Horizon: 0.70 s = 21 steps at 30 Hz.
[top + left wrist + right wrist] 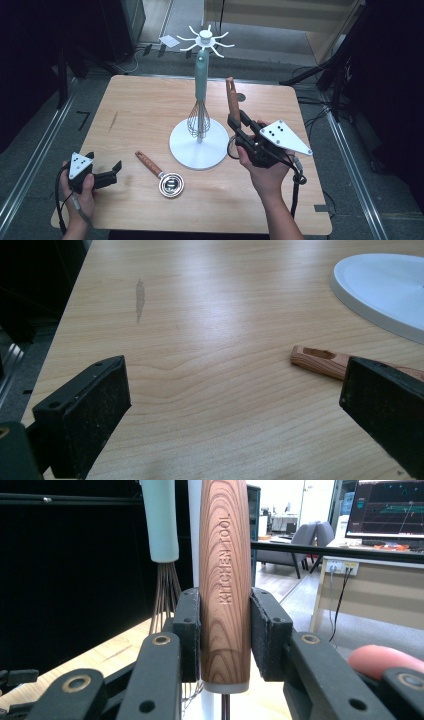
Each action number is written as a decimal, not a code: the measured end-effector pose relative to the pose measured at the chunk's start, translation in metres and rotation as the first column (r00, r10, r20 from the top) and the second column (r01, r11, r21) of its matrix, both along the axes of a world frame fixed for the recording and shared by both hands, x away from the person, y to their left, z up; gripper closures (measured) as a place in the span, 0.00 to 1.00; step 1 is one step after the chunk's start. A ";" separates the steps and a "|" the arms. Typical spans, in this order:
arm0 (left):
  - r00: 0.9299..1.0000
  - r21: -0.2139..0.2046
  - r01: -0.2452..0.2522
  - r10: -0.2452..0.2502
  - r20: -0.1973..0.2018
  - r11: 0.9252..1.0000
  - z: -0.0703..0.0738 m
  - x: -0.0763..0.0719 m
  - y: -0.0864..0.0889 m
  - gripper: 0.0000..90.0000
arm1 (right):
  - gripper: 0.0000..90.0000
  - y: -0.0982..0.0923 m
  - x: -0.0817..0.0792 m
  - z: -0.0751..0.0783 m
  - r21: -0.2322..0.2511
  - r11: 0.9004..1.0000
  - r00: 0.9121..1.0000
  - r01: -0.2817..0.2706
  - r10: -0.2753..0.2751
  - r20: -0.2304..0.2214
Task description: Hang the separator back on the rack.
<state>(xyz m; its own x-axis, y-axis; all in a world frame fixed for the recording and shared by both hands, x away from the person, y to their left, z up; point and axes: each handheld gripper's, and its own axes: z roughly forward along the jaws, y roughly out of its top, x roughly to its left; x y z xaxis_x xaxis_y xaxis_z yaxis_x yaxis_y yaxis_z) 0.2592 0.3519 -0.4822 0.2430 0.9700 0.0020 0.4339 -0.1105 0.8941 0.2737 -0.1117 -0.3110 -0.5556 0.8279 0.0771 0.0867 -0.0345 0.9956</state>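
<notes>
A white hook stand (pixel 199 145) sits near the middle of a wooden table (pixel 135 107), and everything here is placed by it. It has a round base, a thin post and a ring of about 10 curved hooks at the top. 1 utensil already hangs from it: a whisk (pixel 200 100) with a pale teal handle, its wire head dangling just above the base. Just right of the post, the right gripper (pixel 235 122) is closed firmly on the wooden handle of a second tool (pixel 232 97), held upright and off the table, below the level of the hooks. In the right gripper view the jaws press both sides of that handle (pixel 225 590) (the words KITCHEN TOOL are stamped along it), with the whisk's handle (pixel 160 525) close behind to its left; what kind of tool it is cannot be told, since its working end is hidden below the jaws. A third utensil, a small strainer (pixel 162 175) with a matching wooden handle, lies flat on the table in front of the base and a little to its left. The left gripper (pixel 112 170) rests low on the table farther left of the stand, jaws wide apart and holding nothing; its own view shows the tip of the strainer's handle (pixel 320 360) just ahead beside 1 jaw. Judged from this, 1 of 3 utensils is hung, the second is lifted but not yet hooked, and the strainer is untouched.
</notes>
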 end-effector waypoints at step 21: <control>1.000 0.000 0.001 -0.001 -0.001 1.000 0.000 0.000 0.000 0.00 | 0.78 0.006 0.003 0.020 0.008 1.000 0.998 -0.005 0.004 0.056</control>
<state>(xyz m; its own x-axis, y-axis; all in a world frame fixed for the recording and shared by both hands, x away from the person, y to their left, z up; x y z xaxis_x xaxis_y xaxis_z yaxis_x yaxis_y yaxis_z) 0.2591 0.3520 -0.4821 0.2436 0.9699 0.0014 0.4346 -0.1105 0.8938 0.2767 -0.1055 -0.2913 -0.5630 0.8248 0.0524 0.0307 -0.0425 0.9986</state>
